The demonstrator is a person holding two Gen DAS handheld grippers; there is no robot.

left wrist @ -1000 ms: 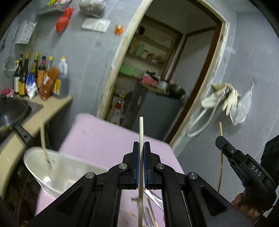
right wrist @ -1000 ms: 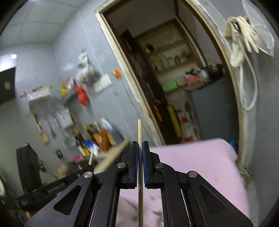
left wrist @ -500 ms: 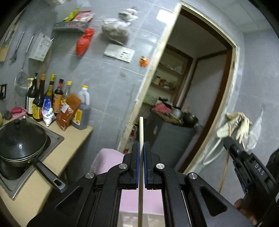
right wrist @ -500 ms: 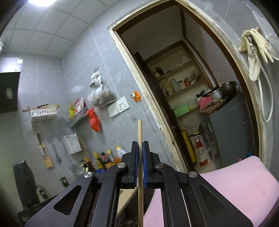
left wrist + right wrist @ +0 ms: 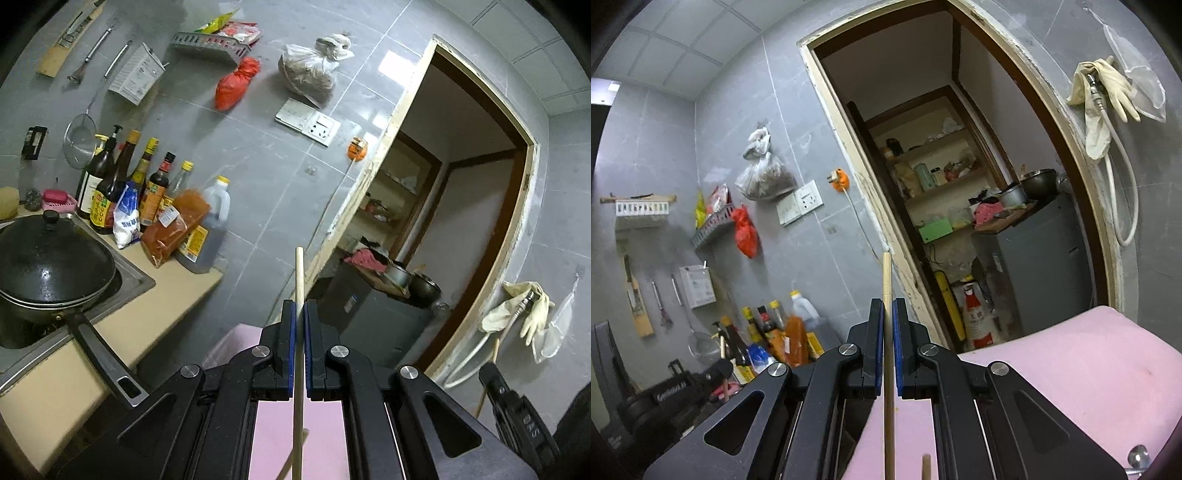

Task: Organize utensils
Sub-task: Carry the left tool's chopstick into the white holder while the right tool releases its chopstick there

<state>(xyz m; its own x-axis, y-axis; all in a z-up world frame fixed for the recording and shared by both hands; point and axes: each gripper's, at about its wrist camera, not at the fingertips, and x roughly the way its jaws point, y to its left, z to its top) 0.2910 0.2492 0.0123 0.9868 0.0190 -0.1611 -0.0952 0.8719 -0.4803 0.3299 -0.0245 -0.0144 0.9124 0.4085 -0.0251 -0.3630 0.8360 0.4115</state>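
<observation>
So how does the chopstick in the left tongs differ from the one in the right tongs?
Colour: the left chopstick looks pale cream, the right chopstick a yellower tan.
Marking: the right chopstick shows a faint ring below its tip; the left chopstick looks plain.
Shared: each is clamped in shut tongs, left tongs and right tongs alike, with its tip poking past the fingertips.

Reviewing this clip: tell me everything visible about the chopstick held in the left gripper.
The chopstick is a slim, pale stick that looks like bamboo or light wood, straight and plain, with a blunt flat end pointing away from the camera. It stands clamped between the blue pads of the left gripper, which is shut on it; the end sticks out well past the fingertips, and the rest runs back between the fingers toward the camera over a pink surface. Nothing else visibly touches it.
</observation>
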